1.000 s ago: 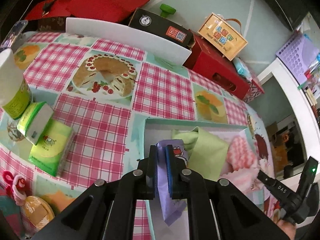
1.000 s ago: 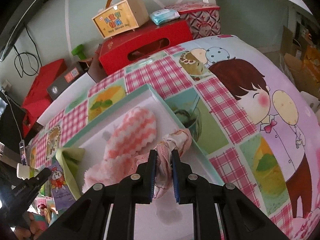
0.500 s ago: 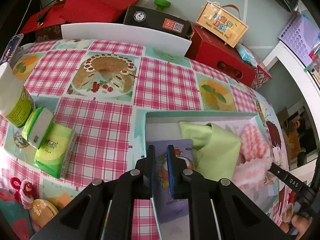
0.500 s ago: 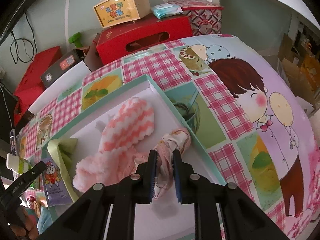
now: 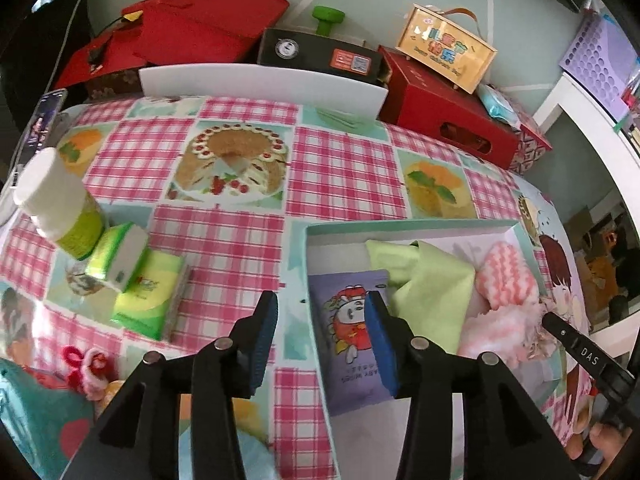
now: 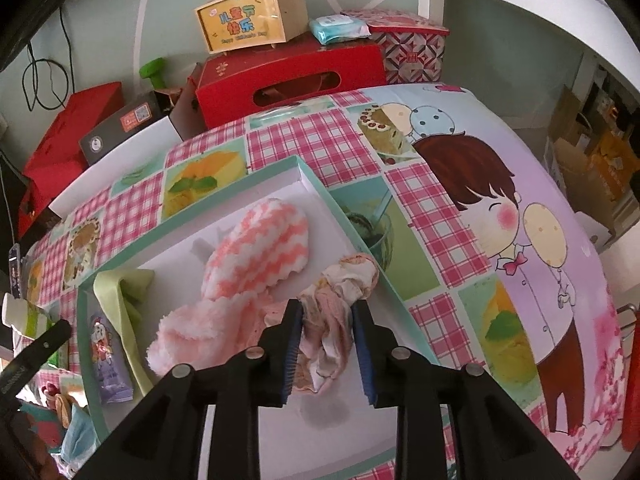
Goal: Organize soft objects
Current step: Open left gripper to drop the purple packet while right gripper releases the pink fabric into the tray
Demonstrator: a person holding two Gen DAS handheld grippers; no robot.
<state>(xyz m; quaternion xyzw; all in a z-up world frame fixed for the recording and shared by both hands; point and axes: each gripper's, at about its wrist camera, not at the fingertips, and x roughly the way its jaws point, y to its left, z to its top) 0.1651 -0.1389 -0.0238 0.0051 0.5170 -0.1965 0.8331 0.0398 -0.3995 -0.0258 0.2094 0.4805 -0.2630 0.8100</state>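
A teal-rimmed white tray (image 5: 408,226) (image 6: 304,166) holds a purple wipes pack (image 5: 352,332) (image 6: 106,360), a green cloth (image 5: 432,284) (image 6: 120,292), a pink-and-white striped cloth (image 6: 260,248) (image 5: 506,276) and a fluffy pink cloth (image 6: 200,328). My left gripper (image 5: 320,316) is open, its jaws astride the tray's left rim, the pack lying free. My right gripper (image 6: 326,336) is open around a pale pink crumpled cloth (image 6: 340,292) that lies over the tray's right rim.
Left of the tray lie green tissue packs (image 5: 140,292) and a white-capped green bottle (image 5: 60,204). Red boxes (image 5: 452,116), a black box (image 5: 320,54) and a yellow gift box (image 6: 248,20) line the table's far edge. Small toys (image 5: 88,364) sit near left.
Both grippers have opened. The left one has let go of the purple pack, which now lies in the tray. The right one has loosened from the pale pink cloth.
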